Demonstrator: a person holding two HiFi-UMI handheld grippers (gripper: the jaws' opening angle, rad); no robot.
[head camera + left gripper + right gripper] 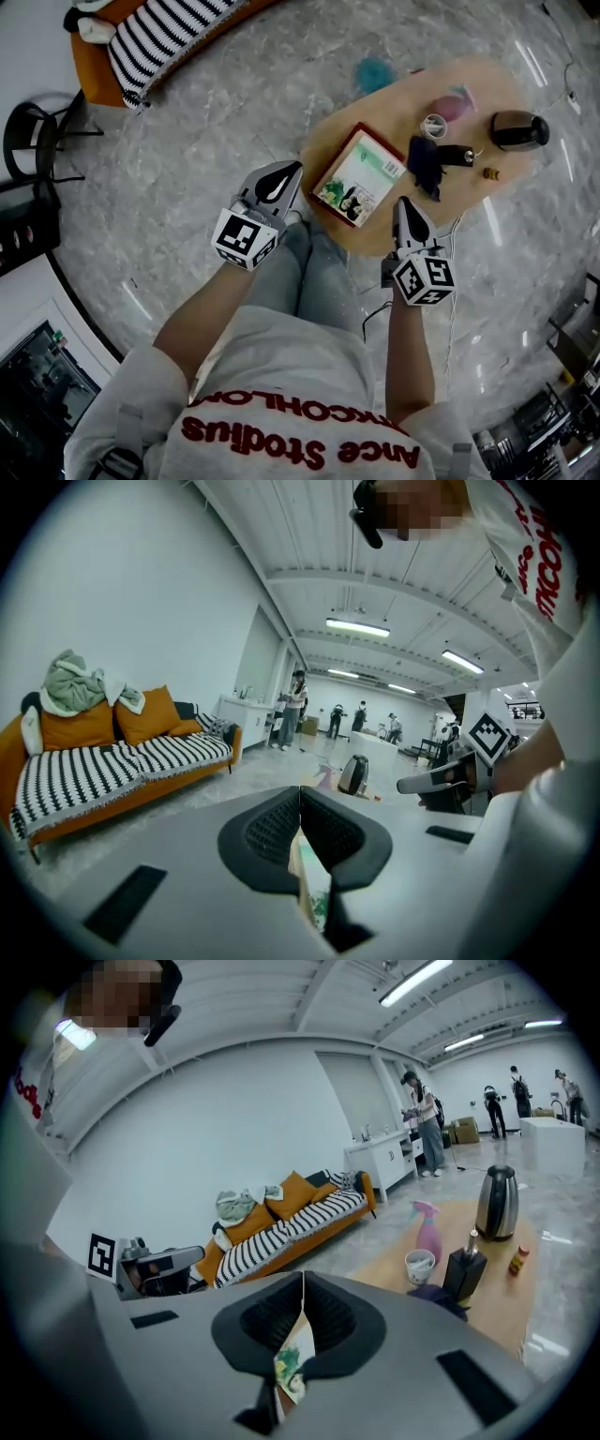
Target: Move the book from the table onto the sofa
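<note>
The book (358,175), with a red edge and a green-and-white cover, lies flat on the near end of the oval wooden table (487,94). My left gripper (289,172) hovers just left of the book, shut and holding nothing. My right gripper (403,204) is at the table's near edge, just right of the book, also shut and holding nothing. Below the closed jaws a sliver of the book (314,892) shows in the left gripper view, and again the book (292,1363) in the right gripper view. The orange sofa (159,37) with a striped blanket stands at the far left.
On the table beyond the book stand a kettle (518,130), a small cup (433,125), a pink spray bottle (455,101) and a dark bottle on a cloth (427,159). A black chair (37,141) is at the left. Several people (295,710) stand far off.
</note>
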